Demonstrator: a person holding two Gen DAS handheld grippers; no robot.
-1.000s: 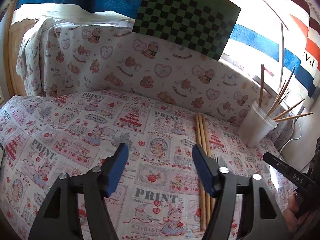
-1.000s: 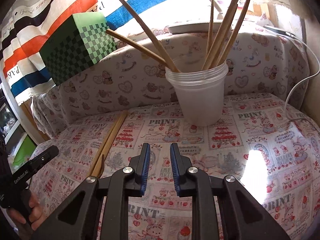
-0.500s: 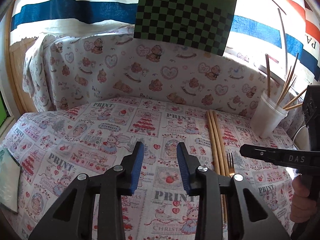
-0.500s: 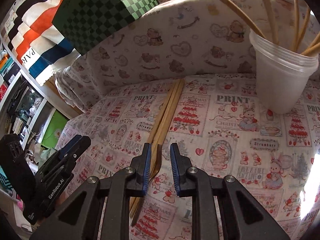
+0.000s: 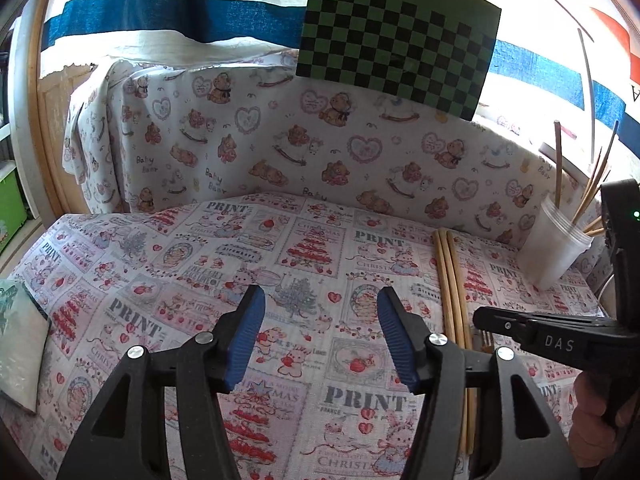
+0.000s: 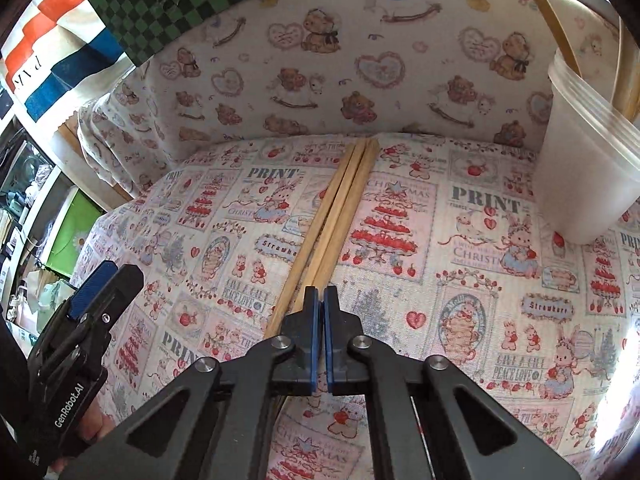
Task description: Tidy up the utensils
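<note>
**Printed cloth, three wooden handles, one cup**

Strawberry-and-rabbit printed cloth covers the surface I work over, and a teddy-bear fabric rises behind it as a back wall.

My right gripper has just been closing, and its blue pads are now pressed together at the near end of the wooden utensils; whether they pinch one of the handles I cannot tell, since the pads hide the spot. Three long handles lie side by side, touching, running away from me toward the back fabric. From my left wrist view the same utensils lie to the right of my left gripper, and small fork tines show just beside them under my right gripper's fingers.

My left gripper hangs over bare cloth with its jaws spread; they have just been opening, with nothing between them.

To the right stands a translucent plastic cup, upright on the cloth near the back fabric, well apart from the lying handles. Several wooden sticks lean out of it at different angles.

A green-and-black checkered board leans above the bear fabric, with a striped cloth behind. A pale packet lies at the cloth's far left edge.
</note>
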